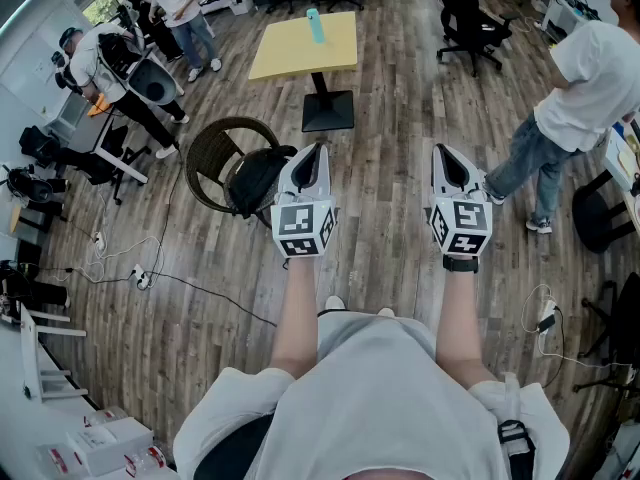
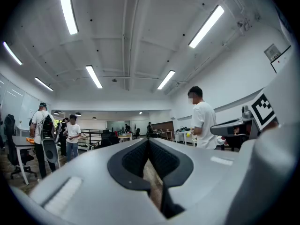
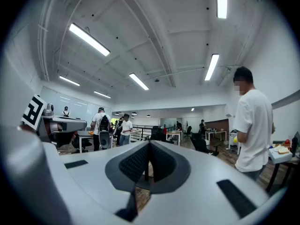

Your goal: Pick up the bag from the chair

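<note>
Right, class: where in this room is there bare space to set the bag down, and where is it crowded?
Bare: the floor between the left gripper and right gripper up to the table base, and the tabletop beside the bottle. Crowded: left, where cables and the chair with the bag sit.

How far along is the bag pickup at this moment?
Done: nothing yet; the bag lies on the chair. In hand: nothing; the left gripper and right gripper are both shut and empty, held level, neither on the bag. Left: reach, open, grasp, lift.
</note>
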`<control>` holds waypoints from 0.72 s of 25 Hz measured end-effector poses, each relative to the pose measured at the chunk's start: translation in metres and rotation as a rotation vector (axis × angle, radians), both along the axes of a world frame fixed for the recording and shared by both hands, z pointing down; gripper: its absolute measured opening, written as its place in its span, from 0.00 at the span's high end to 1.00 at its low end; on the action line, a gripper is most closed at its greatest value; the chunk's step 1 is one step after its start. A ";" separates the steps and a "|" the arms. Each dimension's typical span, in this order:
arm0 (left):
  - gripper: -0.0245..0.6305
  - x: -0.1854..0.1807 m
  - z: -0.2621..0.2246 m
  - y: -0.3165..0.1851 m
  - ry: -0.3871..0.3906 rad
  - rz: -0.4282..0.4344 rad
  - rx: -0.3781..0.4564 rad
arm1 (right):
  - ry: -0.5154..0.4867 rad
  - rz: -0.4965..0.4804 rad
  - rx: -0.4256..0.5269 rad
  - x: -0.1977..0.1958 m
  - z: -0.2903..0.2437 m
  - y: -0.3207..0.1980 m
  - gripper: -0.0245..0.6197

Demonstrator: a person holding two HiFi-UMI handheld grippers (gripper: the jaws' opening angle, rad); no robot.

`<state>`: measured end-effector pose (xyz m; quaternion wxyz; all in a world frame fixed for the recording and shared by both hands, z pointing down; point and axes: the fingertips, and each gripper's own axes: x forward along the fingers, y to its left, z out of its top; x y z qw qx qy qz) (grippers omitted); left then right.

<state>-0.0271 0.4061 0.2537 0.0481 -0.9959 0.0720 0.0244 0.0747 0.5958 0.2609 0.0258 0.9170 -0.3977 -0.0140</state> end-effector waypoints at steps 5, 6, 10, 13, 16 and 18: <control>0.95 -0.002 0.004 0.024 0.011 -0.016 0.001 | -0.002 -0.088 -0.025 -0.010 0.009 0.013 0.95; 0.95 -0.002 0.008 0.027 0.005 -0.023 -0.003 | 0.005 -0.122 -0.044 -0.014 0.012 0.012 0.95; 0.95 -0.001 0.026 0.031 -0.033 -0.038 -0.016 | -0.021 -0.157 -0.032 -0.014 0.024 0.011 0.95; 0.95 0.002 0.034 0.023 -0.046 -0.049 -0.028 | -0.054 -0.162 -0.014 -0.009 0.034 0.002 0.95; 0.95 0.012 0.040 0.010 -0.053 -0.058 -0.037 | -0.064 -0.179 -0.024 -0.001 0.043 -0.016 0.95; 0.95 0.022 0.044 0.001 -0.058 -0.060 -0.044 | -0.063 -0.191 -0.030 0.007 0.044 -0.028 0.95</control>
